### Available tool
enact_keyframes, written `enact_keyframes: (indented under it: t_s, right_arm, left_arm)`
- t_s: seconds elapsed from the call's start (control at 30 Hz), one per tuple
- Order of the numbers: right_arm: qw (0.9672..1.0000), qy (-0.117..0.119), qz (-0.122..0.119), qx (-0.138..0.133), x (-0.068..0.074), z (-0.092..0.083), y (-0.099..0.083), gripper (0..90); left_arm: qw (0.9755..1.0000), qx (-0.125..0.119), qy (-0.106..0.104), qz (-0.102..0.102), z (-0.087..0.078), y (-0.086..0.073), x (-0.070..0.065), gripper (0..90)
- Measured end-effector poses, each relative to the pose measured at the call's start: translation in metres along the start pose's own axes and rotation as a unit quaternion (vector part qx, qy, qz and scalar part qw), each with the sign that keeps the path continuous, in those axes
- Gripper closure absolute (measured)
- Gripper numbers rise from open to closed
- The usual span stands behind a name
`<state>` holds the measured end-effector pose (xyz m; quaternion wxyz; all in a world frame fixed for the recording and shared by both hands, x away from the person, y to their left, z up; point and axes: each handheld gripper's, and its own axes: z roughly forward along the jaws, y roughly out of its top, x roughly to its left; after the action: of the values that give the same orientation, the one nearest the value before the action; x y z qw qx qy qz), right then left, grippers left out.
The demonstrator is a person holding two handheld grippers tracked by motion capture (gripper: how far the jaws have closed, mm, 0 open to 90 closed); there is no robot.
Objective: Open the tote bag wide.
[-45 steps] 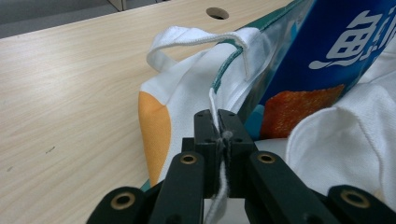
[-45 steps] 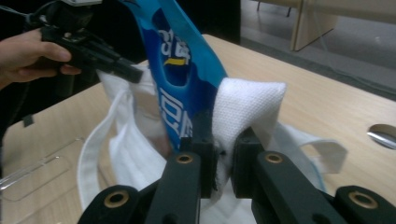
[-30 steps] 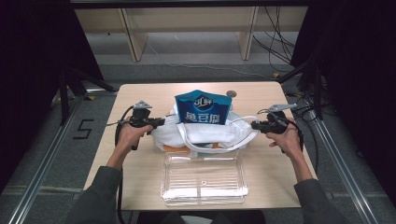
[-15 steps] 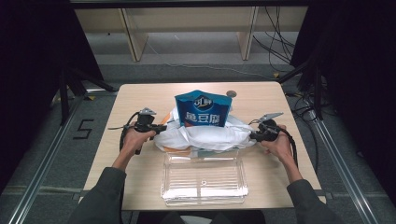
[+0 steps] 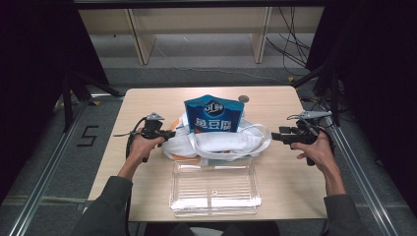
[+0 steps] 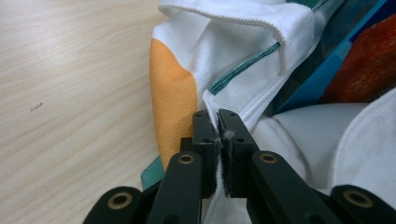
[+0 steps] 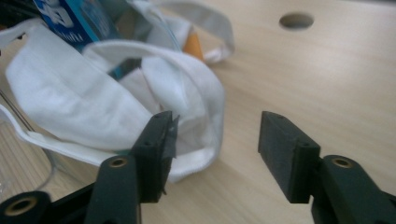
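Observation:
A white cloth bag [image 5: 223, 142] with orange and green trim lies mid-table, and a blue snack packet [image 5: 214, 117] stands in it. My left gripper [image 5: 169, 133] is at the bag's left side. In the left gripper view it [image 6: 217, 126] is shut on a white seam of the bag [image 6: 233, 46], next to an orange patch [image 6: 173, 98]. My right gripper [image 5: 275, 136] hovers just right of the bag. Its jaws have just been opening, and it [image 7: 217, 135] stands open with nothing pressed between the pads. The bag's cloth [image 7: 79, 107] lies just beyond its left jaw.
A clear plastic tray [image 5: 215, 189] sits at the table's near edge, in front of the bag. A round hole [image 5: 243, 99] in the tabletop lies behind the packet, and the same hole [image 7: 296, 20] appears in the right gripper view. Bare wood flanks the bag on both sides.
My right gripper has let go of the bag's right edge, opened, and drawn away to the right. The bag's right side has slackened. The left gripper has kept its grip and place.

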<state>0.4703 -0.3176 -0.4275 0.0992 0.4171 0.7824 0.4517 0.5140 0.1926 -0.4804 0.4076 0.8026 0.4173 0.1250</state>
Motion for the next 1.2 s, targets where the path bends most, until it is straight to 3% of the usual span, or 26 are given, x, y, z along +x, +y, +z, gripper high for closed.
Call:
enact_keyframes:
  t_s: [0.07,0.1,0.13,0.17,0.2,0.27,0.33,0.37,0.4,0.43,0.47,0.5,0.6,0.8,0.9,0.97,1.1,1.13,1.2]
  right_arm:
    - [0.9994,0.011,-0.029,-0.013,0.01,0.0,0.006,50.0]
    - [0.9994,0.021,-0.028,-0.005,0.017,0.002,0.009,50.3]
    - [0.9984,0.023,-0.05,-0.011,0.022,0.007,0.012,52.0]
    - [0.9983,0.031,-0.049,-0.001,0.029,0.01,0.016,53.7]
    - [0.9977,0.028,-0.06,-0.009,0.035,0.016,0.018,54.4]
    - [0.9968,0.041,-0.069,0.005,0.043,0.025,0.025,61.9]
    - [0.9971,0.021,-0.073,-0.005,0.048,0.035,0.03,71.3]
    - [0.9967,0.024,-0.077,0.005,0.048,0.038,0.033,75.7]
    - [0.9968,0.026,-0.076,-0.004,0.049,0.045,0.034,79.5]
    - [0.9961,0.042,-0.078,0.002,0.049,0.051,0.034,82.4]
    - [0.9962,0.043,-0.076,0.008,0.052,0.059,0.032,85.5]
    - [0.9951,0.05,-0.079,0.032,0.054,0.064,0.03,88.0]
    - [0.9908,0.045,-0.111,0.062,0.056,0.077,0.019,90.0]
    - [0.9861,0.048,-0.107,0.117,0.046,0.097,-0.004,90.0]
    - [0.9866,0.052,-0.092,0.124,0.042,0.107,-0.008,90.0]
    - [0.9847,0.05,-0.1,0.134,0.04,0.109,-0.009,90.0]
    - [0.9847,0.05,-0.099,0.135,0.036,0.116,-0.015,90.0]
    - [0.9864,0.052,-0.091,0.126,0.037,0.117,-0.017,90.0]
    - [0.9848,0.052,-0.091,0.138,0.037,0.115,-0.015,90.0]
  left_arm:
    - [1.0,0.0,-0.001,0.003,-0.001,0.001,0.0,85.1]
    - [1.0,-0.001,-0.002,0.0,-0.001,0.002,-0.001,84.9]
    - [1.0,-0.001,0.0,0.001,-0.002,0.002,-0.001,84.6]
    - [1.0,-0.001,-0.001,0.001,-0.002,0.002,-0.001,84.1]
    - [1.0,-0.003,-0.002,0.002,-0.002,0.002,-0.001,83.1]
    - [1.0,-0.003,-0.004,0.002,-0.003,0.003,-0.002,81.9]
    - [0.9999,-0.002,-0.001,0.011,-0.003,0.004,-0.002,82.7]
    - [0.9999,-0.004,0.002,0.011,-0.003,0.004,-0.003,83.4]
    - [0.9999,-0.003,0.001,0.012,-0.003,0.004,-0.003,83.8]
    - [0.9999,-0.006,-0.001,0.011,-0.003,0.004,-0.003,84.2]
    - [0.9999,-0.006,-0.002,0.008,-0.003,0.003,-0.003,84.7]
    - [0.9999,-0.006,-0.002,0.01,-0.003,0.003,-0.003,85.2]
    - [0.9999,-0.005,-0.001,0.011,-0.002,0.003,-0.002,85.6]
    - [0.9999,0.002,0.005,0.015,0.0,0.003,-0.003,86.0]
    - [0.9998,0.001,0.005,0.017,0.002,0.001,-0.003,86.2]
    - [0.9998,0.003,0.007,0.017,0.004,0.0,-0.002,86.3]
    - [0.9998,0.006,0.01,0.015,0.009,-0.003,-0.002,86.4]
    - [0.9997,0.008,0.01,0.019,0.009,-0.003,-0.002,86.4]
    - [0.9998,0.003,0.015,0.012,0.009,-0.002,-0.003,86.2]
